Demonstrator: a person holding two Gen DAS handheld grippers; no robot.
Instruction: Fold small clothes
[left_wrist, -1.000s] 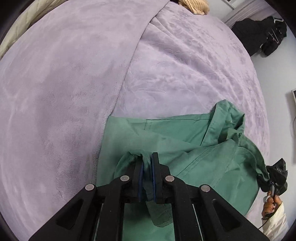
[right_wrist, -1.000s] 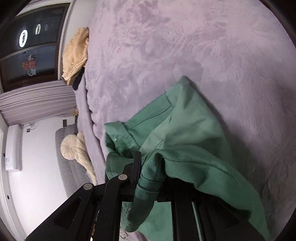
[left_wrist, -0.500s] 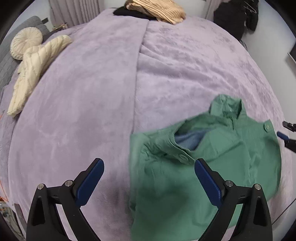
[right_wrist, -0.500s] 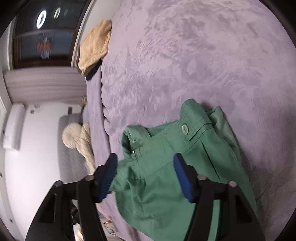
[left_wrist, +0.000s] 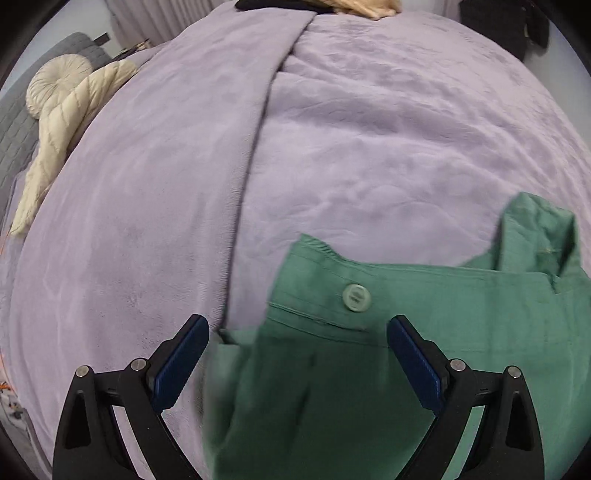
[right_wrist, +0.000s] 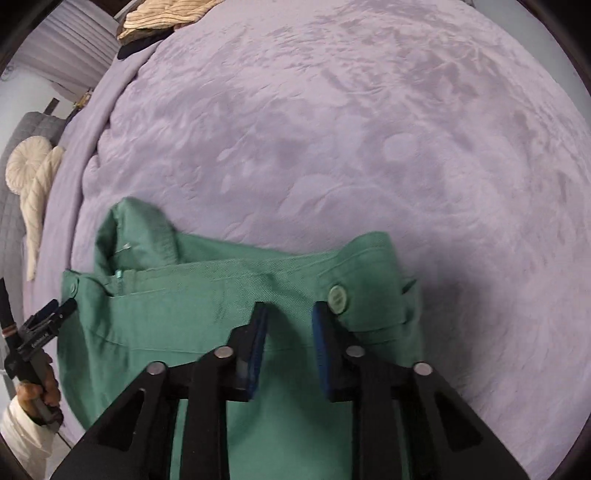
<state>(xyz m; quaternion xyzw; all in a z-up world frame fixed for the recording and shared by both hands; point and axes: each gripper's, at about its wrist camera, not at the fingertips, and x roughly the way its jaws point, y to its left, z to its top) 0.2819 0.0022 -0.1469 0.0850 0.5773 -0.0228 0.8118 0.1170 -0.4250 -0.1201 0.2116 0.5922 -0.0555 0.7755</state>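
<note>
Lying flat on the lilac bedspread (left_wrist: 369, 129), the green garment (left_wrist: 406, 369) sits under your left gripper (left_wrist: 297, 345), jaws spread wide; your right gripper (right_wrist: 288, 332) is closing above its waistband, pads not pressing cloth.

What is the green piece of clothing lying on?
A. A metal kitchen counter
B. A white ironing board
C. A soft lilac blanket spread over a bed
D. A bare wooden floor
C: the green garment lies spread on a soft lilac blanket that fills nearly the whole of both views, with no floor, ironing board or counter under it.
</note>
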